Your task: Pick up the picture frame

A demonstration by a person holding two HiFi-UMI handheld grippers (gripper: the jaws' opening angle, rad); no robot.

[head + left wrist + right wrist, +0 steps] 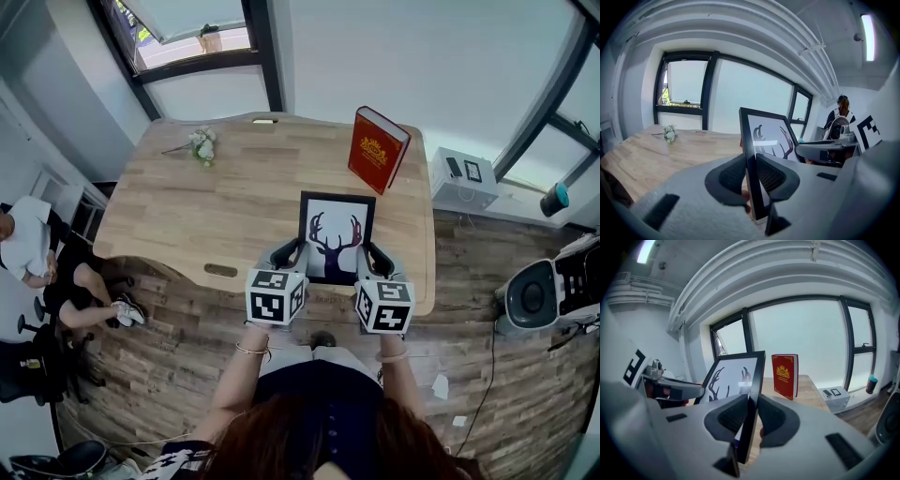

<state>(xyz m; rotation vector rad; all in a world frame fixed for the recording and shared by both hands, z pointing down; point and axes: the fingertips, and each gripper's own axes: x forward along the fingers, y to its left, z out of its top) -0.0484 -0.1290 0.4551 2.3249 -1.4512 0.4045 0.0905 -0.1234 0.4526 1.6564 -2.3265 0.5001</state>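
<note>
The picture frame (336, 236), a black one with an antler print, stands tilted between the two grippers over the near edge of the table (178, 220). From the gripper views it looks to be clear of the wood, though I can't see its bottom edge well enough to swear to it.

The left gripper (286, 255) has its fingers (732, 176) pinched on the frame's left rail, one pad in front and one behind, with no gap showing. The right gripper (375, 259) does the same on the right rail, its fingers (774, 417) pressed flat against the moulding. Both bite low on the sides.

To my eye, the lift goes well only if the two hands act as one. They should rise at the same rate and stay the same distance apart, so the frame neither bows nor slips out of one grip. With the hold so low, the top is likely to want to tip, so I'd hold the lean steady rather than swing it. The red book (377, 148) standing behind is near enough that the frame is better carried up than pushed forward. The flowers (202, 144) lie well apart.
</note>
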